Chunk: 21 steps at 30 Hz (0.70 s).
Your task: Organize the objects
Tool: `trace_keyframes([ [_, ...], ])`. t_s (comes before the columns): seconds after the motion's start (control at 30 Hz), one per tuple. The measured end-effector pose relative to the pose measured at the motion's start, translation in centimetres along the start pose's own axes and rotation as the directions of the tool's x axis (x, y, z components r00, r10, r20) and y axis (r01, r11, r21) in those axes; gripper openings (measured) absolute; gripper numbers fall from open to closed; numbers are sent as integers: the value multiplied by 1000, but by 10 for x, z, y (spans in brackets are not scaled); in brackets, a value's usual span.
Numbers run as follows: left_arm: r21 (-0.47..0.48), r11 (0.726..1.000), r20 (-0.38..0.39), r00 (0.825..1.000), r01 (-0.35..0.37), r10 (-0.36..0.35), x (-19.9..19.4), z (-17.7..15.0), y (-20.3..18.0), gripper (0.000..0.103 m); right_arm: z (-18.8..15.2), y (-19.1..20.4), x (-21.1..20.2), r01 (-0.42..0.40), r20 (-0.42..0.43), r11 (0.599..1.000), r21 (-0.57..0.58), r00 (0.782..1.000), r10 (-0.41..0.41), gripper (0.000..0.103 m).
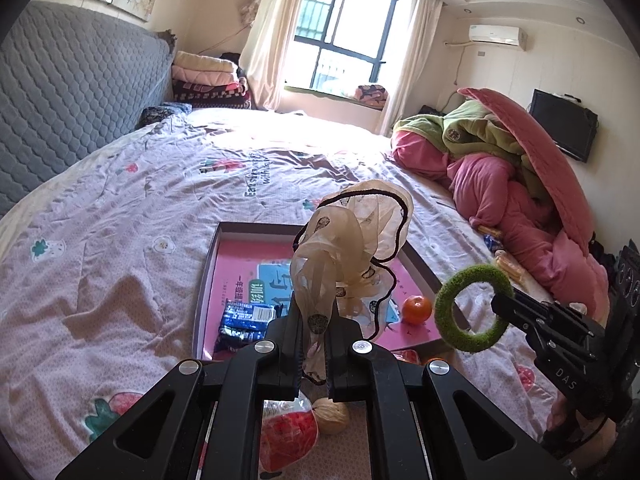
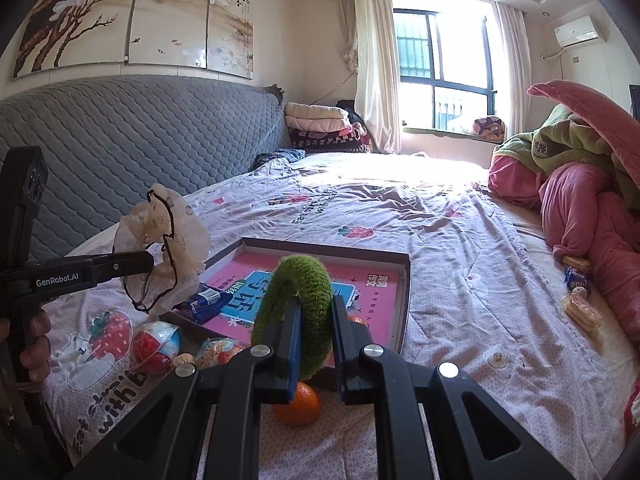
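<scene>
My left gripper (image 1: 316, 316) is shut on a cream sheer scrunchie (image 1: 352, 232) with black trim, held up over the near part of a shallow box tray (image 1: 212, 256) with a pink printed floor. The right gripper (image 2: 316, 304) is shut on a fuzzy green ring scrunchie (image 2: 296, 280), held above the tray's near edge (image 2: 405, 300). Each view shows the other gripper: the right gripper (image 1: 498, 304) with the green ring (image 1: 472, 308), the left gripper (image 2: 150, 260) with the cream scrunchie (image 2: 164, 240). In the tray lie a blue packet (image 1: 244, 320) and an orange (image 1: 417, 309).
All of this is on a bed with a pink printed sheet (image 1: 120, 208). A second orange (image 2: 298, 404), round red wrapped snacks (image 2: 156, 346), a red packet (image 1: 288, 432) and a walnut (image 1: 331, 416) lie near the tray. Biscuit packets (image 2: 582, 312) lie beside a heap of pink and green quilts (image 1: 500, 168).
</scene>
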<state>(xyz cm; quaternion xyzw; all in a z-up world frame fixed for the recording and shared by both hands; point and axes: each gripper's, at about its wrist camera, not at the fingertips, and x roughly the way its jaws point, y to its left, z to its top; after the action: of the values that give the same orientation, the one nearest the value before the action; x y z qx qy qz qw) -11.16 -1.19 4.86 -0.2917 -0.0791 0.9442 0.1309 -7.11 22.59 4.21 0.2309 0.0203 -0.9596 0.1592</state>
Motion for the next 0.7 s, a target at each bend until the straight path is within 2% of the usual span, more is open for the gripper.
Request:
trace_keyframes([
  [0.2,-6,1000,9,1000,19,-19,7,12,6,8,4,0,6,16,-1,1000,7,1000,-16,14],
  [0.7,-22,1000,16,1000,-1,2,26,35,20,8,24,10,27,33,-4,999,-23,999,-33,14],
])
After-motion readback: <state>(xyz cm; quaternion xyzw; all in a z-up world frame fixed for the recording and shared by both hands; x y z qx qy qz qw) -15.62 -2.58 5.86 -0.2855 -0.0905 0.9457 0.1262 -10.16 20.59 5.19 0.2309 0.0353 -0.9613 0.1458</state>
